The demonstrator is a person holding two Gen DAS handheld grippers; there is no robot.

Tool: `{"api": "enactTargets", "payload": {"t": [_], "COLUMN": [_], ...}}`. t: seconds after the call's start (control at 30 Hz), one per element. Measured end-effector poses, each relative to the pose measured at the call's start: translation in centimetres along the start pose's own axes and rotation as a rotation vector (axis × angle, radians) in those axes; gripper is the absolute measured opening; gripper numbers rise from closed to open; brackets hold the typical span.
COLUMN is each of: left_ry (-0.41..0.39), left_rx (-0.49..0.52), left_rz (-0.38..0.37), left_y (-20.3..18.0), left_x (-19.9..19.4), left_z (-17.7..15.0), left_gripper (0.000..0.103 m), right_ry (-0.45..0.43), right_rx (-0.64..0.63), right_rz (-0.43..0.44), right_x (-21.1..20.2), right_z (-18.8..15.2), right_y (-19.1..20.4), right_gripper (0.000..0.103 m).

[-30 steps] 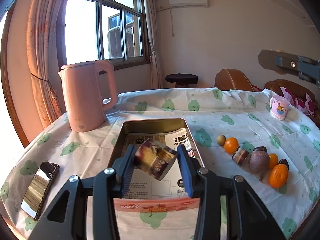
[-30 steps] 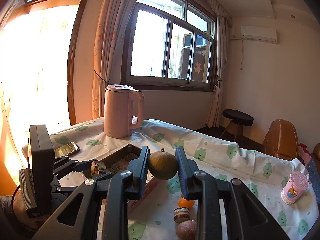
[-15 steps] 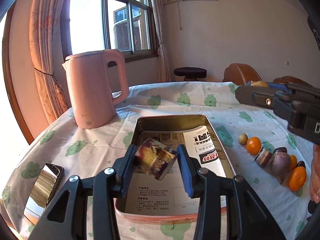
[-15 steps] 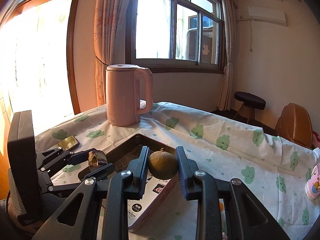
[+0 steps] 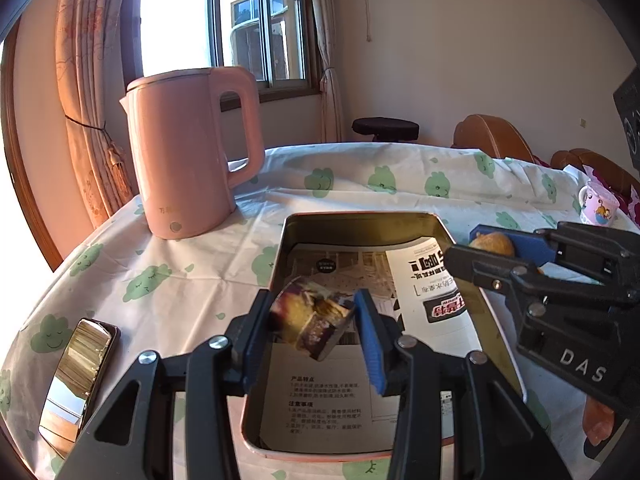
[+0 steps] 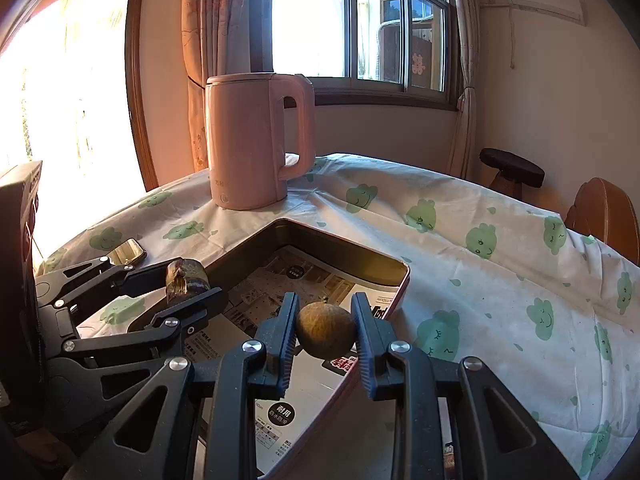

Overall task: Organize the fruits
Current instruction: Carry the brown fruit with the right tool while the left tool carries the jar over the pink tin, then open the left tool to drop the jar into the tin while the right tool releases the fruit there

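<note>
My left gripper (image 5: 316, 316) is shut on a small brown and purple jar-like item (image 5: 310, 322), held above the near half of a rectangular metal tray (image 5: 360, 220) lined with printed paper. My right gripper (image 6: 325, 330) is shut on a round brown fruit (image 6: 325, 330), held over the tray's right edge (image 6: 402, 280). In the left wrist view the right gripper (image 5: 492, 246) and its fruit (image 5: 491, 244) reach in from the right. In the right wrist view the left gripper (image 6: 188, 280) and its item (image 6: 186, 278) reach in from the left.
A pink electric kettle (image 5: 188, 152) stands beyond the tray at the left. A phone (image 5: 80, 376) lies at the table's near left edge. A pink cartoon mug (image 5: 598, 204) stands at the far right. A dark stool (image 5: 384, 126) and brown chairs (image 5: 492, 136) stand behind the table.
Both grippers have moved in over the tray, each with its item still held. The right gripper has come lower and closer beside the left one.
</note>
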State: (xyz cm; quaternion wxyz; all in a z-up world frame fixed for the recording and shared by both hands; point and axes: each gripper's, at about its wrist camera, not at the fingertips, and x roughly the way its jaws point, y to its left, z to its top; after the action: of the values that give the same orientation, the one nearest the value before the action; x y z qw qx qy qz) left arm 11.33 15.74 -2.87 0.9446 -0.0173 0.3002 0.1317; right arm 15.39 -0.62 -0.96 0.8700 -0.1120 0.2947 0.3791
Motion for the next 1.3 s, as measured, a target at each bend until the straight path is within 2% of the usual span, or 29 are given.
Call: {"api": "enactTargets", "payload": {"t": [0.63, 1.17, 1.23, 1.3], "left_ry": [0.031, 0.027, 0.018, 0.006], "left_rx": [-0.012, -0.006, 0.002, -0.012], "left_rz": [0.011, 0.024, 0.040, 0.043], "left_y": [0.9, 0.8, 0.8, 1.1], "left_x": [1.3, 1.2, 0.8, 0.3], "left_z": [-0.1, 0.0, 0.0, -0.1], "left_gripper": [0.043, 0.045, 0.047, 0.051], "right_ry": [0.052, 0.068, 0.071, 0.064], "right_rx": [-0.046, -0.045, -0.051, -0.052], "right_rz": [-0.007, -0.016, -0.024, -0.047], "right_x": [2.5, 3.1, 3.0, 2.6], "right_z": [-0.6, -1.1, -1.1, -1.1], "right_y": [1.6, 1.7, 1.7, 1.7], "right_gripper": [0.029, 0.029, 0.030, 0.041]}}
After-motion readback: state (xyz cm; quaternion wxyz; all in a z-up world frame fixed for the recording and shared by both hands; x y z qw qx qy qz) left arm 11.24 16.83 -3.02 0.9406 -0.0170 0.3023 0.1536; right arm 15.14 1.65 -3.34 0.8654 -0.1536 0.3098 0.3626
